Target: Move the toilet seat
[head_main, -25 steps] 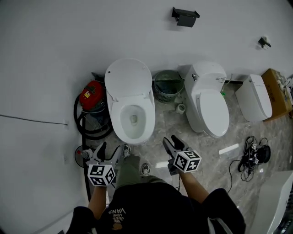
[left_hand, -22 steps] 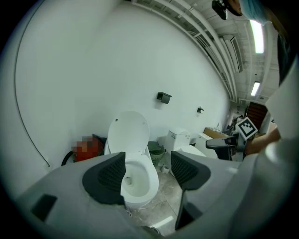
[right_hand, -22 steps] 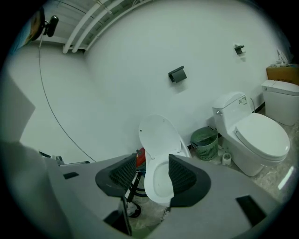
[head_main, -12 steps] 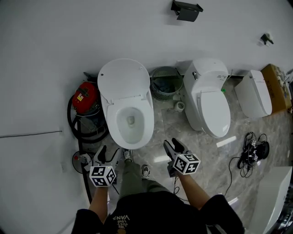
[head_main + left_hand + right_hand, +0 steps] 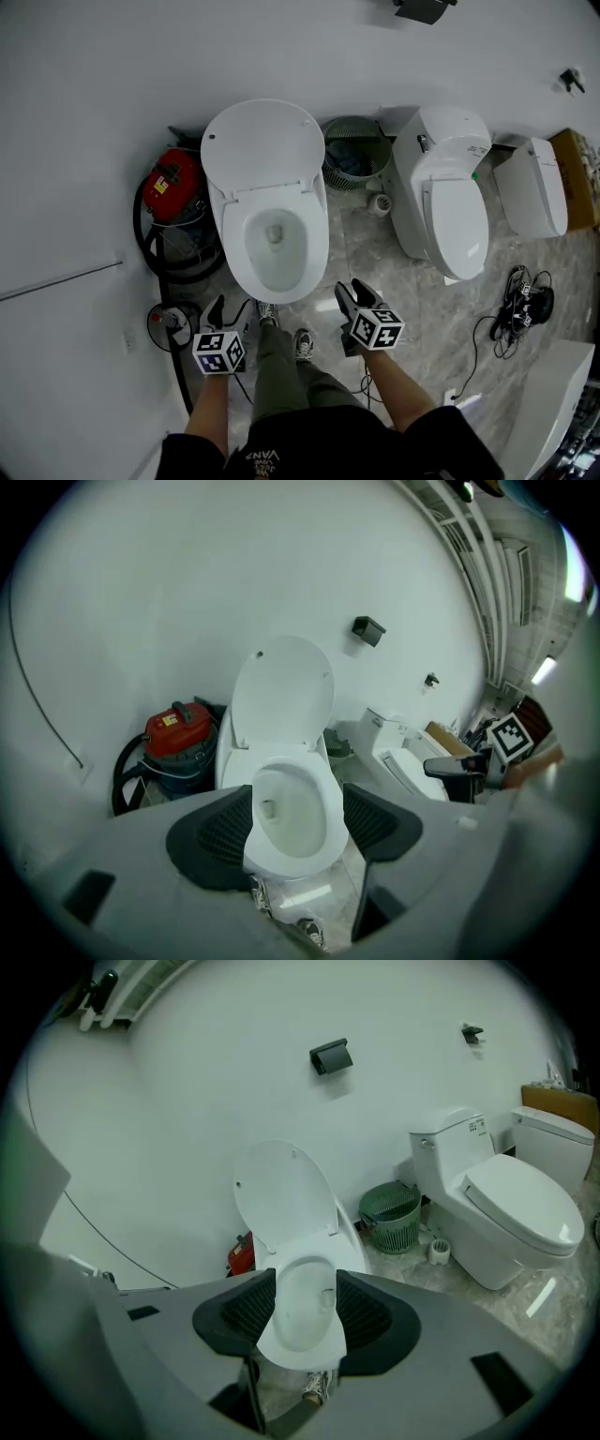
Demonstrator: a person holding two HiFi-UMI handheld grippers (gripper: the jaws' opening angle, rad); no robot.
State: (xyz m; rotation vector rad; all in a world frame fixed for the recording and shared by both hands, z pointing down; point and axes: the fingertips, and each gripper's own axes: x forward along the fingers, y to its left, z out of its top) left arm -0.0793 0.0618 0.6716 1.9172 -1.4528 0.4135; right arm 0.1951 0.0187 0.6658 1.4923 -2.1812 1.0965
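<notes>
Since a second ago the open toilet has slid nearer and rightward in my head view. What was the whole black wall fitting has drifted to the top edge and is now cut off.

One toilet seat stands raised against the wall, at 12 o'clock of its bowl. Whether lid and ring are both up I cannot tell.

I count two grippers. On the left gripper the jaws stand wide apart and empty. On the right gripper the jaws are closing with nothing between them. Both hang at the bowl's 6 o'clock, clear of it, and two shoes show between them.

One red vacuum sits at the bowl's 9 o'clock, one green basket at 2 o'clock and one closed toilet at 3 o'clock. Farther that way, one more white fixture is hard to identify, and one cardboard box is cut by the frame.
</notes>
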